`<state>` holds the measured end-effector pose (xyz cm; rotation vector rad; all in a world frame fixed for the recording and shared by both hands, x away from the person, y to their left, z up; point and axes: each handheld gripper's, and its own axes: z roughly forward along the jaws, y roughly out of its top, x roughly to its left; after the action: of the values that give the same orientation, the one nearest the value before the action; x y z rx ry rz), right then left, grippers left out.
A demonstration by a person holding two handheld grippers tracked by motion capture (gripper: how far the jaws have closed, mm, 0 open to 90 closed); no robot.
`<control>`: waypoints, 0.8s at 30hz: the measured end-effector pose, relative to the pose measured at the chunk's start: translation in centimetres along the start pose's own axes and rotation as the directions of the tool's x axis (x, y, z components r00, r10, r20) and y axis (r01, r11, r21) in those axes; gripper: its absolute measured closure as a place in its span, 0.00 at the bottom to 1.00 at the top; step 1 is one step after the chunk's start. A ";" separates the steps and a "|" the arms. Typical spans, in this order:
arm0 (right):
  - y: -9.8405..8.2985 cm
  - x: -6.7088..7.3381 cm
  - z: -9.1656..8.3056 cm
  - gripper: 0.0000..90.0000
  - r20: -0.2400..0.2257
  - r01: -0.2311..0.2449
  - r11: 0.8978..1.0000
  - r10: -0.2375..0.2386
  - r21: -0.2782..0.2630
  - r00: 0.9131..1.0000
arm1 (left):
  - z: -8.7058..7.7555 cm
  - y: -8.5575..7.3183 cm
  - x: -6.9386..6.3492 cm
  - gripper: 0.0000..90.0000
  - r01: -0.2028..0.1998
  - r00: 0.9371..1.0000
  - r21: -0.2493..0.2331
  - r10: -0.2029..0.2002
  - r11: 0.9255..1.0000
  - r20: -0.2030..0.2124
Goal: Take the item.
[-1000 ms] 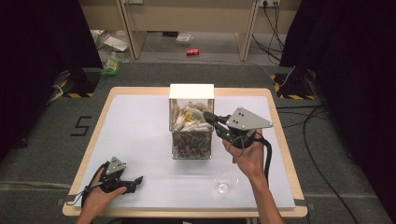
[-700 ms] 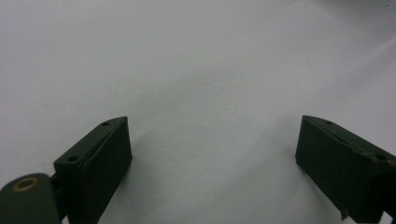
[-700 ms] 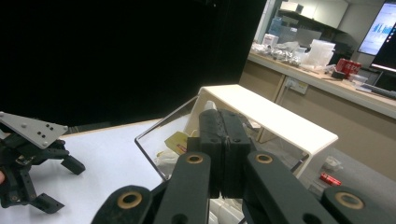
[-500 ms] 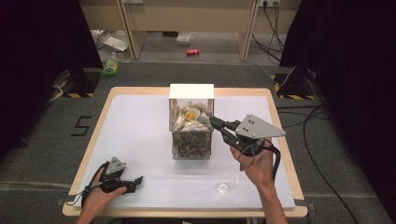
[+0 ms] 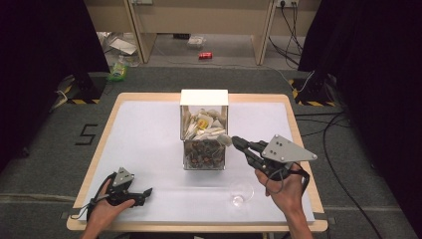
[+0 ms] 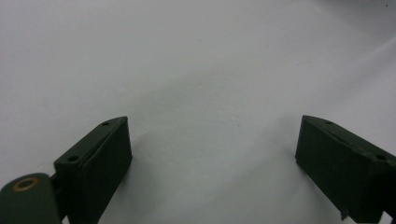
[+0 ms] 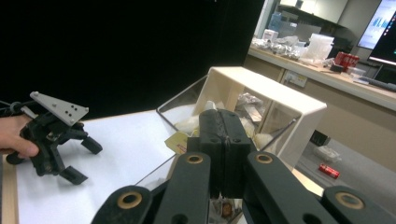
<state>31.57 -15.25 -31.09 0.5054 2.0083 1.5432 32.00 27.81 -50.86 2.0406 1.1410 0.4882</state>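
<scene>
Clear plastic box at table middle, packed with wrappers and scraps, white lid on top. High view: right gripper just beside box's right wall, jaws clenched, nothing between. Left gripper low on table near front left corner, well apart from box. Clear cup near front edge, beside right hand.

Left gripper view: jaws spread wide over bare white table, nothing grasped.

Right gripper view: jaws pressed together, empty, pointing at box; left gripper beyond, splayed.
</scene>
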 end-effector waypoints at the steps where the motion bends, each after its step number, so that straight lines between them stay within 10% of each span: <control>1: -0.3 0.1 -0.3 1.00 -0.001 -0.003 1.000 0.003 0.003 1.000 | 0.0 0.0 0.0 0.11 0.000 1.000 0.000 0.000 1.000 0.000; 24: -4.8 1.6 -2.8 1.00 -0.015 -0.055 0.995 0.056 0.078 0.998 | 0.0 0.0 0.0 0.11 -0.002 1.000 0.000 0.002 1.000 -0.001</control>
<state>28.69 -17.71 -35.51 0.5845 2.0899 1.5119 32.00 27.80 -50.87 2.0421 1.1396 0.4900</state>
